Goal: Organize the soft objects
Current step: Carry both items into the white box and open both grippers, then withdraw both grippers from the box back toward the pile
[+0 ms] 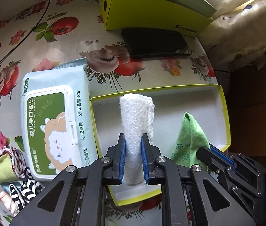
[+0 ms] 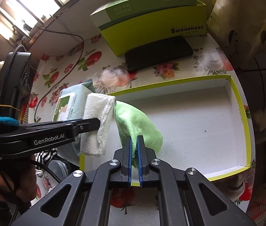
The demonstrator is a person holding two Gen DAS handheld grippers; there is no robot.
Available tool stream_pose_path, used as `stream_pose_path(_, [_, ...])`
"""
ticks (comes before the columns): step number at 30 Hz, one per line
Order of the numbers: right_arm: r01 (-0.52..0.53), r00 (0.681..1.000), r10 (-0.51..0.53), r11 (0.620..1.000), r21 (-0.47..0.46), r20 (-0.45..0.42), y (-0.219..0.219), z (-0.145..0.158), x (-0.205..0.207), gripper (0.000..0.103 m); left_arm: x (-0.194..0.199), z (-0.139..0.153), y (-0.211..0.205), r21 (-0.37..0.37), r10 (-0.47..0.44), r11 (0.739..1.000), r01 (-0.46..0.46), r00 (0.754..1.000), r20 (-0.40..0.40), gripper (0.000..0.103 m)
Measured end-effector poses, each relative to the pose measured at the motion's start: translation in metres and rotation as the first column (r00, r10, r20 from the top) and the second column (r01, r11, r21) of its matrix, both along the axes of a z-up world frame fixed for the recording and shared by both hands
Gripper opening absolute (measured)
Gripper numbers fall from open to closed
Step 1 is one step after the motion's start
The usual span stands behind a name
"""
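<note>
White towel (image 1: pixel 135 131) clamped in left gripper (image 1: pixel 133 146) jaws; green cloth (image 2: pixel 136 124) pinched by right gripper (image 2: pixel 134 146).

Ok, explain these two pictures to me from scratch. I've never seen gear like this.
There is no robot here: a person holds two hand-held grippers, each with a camera looking forward along its two fingers. One picture comes from the left tool, the other from the right.

The left gripper is shut on a rolled white cloth. The right gripper is shut on a green cloth. Both cloths hang over an open yellow-edged box with a white inside.

On the flowered tablecloth also lie a pack of baby wipes, a black phone, a closed green box and more folded cloths.
</note>
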State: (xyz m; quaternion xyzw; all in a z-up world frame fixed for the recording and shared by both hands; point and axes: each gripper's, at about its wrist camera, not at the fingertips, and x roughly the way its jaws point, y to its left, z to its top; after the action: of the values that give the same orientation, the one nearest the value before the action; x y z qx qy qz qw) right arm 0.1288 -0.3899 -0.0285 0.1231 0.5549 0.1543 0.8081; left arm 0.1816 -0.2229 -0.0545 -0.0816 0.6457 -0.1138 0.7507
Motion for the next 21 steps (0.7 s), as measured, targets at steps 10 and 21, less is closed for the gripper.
stream_pose_path(10, [-0.003,0.999,0.004,1.000,0.022,-0.034,0.005,-0.017,0.017,0.005,0.004,-0.004,0.011,-0.010,0.050,0.999,-0.050,0.999,-0.017,0.029])
stream_pose_path(21, [-0.022,0.998,0.026,0.998,0.062,-0.061,0.026,-0.031,0.042,0.005,-0.001,0.026,0.027,-0.048,0.069,0.997,-0.067,0.997,0.044,0.034])
